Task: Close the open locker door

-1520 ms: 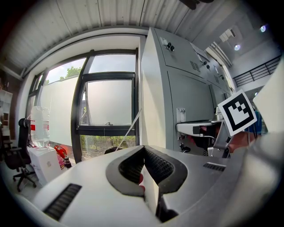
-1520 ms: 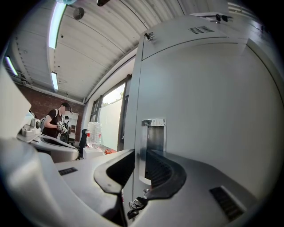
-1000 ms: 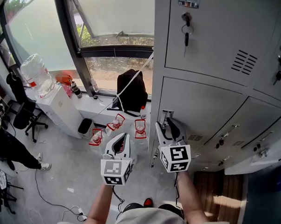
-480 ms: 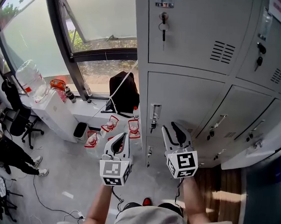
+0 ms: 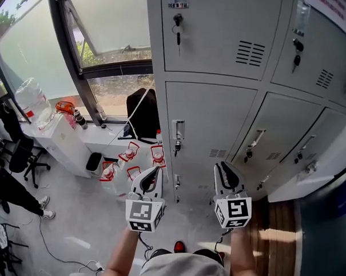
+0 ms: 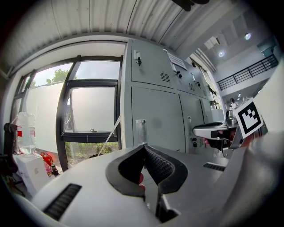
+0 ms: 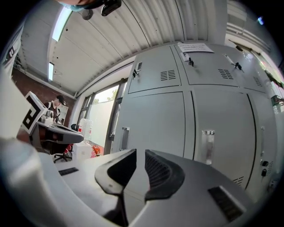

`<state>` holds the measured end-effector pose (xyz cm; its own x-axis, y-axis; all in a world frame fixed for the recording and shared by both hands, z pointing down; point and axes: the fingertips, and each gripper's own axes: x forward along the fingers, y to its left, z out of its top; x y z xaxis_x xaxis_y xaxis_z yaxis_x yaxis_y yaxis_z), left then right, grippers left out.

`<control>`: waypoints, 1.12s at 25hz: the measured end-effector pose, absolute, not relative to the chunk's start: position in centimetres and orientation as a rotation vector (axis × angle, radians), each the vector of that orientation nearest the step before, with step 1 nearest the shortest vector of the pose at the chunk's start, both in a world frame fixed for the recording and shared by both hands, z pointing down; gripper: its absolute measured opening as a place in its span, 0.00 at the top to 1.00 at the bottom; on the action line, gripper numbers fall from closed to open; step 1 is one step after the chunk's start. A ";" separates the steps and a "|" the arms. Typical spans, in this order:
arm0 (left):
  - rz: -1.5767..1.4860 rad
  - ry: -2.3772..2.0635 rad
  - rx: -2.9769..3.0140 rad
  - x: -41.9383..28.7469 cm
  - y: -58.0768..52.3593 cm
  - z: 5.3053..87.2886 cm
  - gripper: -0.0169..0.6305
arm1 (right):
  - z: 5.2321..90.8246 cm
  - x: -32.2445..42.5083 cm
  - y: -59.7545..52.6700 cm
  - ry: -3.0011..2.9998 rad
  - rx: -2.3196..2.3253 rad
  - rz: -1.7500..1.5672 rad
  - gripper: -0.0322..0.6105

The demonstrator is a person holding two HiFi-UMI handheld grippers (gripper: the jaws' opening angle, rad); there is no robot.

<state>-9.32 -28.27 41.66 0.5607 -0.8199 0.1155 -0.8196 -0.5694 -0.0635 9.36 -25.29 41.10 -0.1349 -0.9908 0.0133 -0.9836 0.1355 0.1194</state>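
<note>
The grey lower locker door (image 5: 211,122) lies flush with its neighbours, its upright handle (image 5: 177,133) at its left edge. My right gripper (image 5: 222,166) hangs a short way in front of and below it, touching nothing. Its jaws are closing, a narrow gap is left, and nothing is between them. In the right gripper view the same door (image 7: 153,117) and handle (image 7: 124,137) stand beyond the right gripper (image 7: 140,153). My left gripper (image 5: 154,170) is lower left of the handle, shut and empty. In the left gripper view its tips (image 6: 143,148) meet.
More closed lockers with keys (image 5: 178,26) fill the wall above and to the right. A pale panel (image 5: 314,178) juts out at the far right. At the left are a window (image 5: 109,29), a black bag (image 5: 142,113), a water bottle (image 5: 31,100) and wrapped bottles (image 5: 129,155) on the floor.
My right gripper has drawn back from the door handle, down and to the right, and its jaws have narrowed. The view has swung right along the lockers. The left gripper has hardly moved.
</note>
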 end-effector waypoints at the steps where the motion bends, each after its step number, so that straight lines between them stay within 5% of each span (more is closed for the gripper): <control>1: -0.216 1.449 -2.779 -9.1 -27.9 41.9 0.94 | 41.4 9.8 -24.7 -2.283 2.013 -0.123 0.85; 28: -0.346 1.369 -2.858 -6.9 -22.5 45.7 0.94 | 46.0 12.3 -17.5 -2.198 2.068 0.013 0.91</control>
<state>-6.86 -22.46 45.72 0.6078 -0.7647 0.2140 -0.7746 -0.6303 -0.0522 12.35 -17.53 46.02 -0.0569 -0.9938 0.0958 -0.9949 0.0645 0.0780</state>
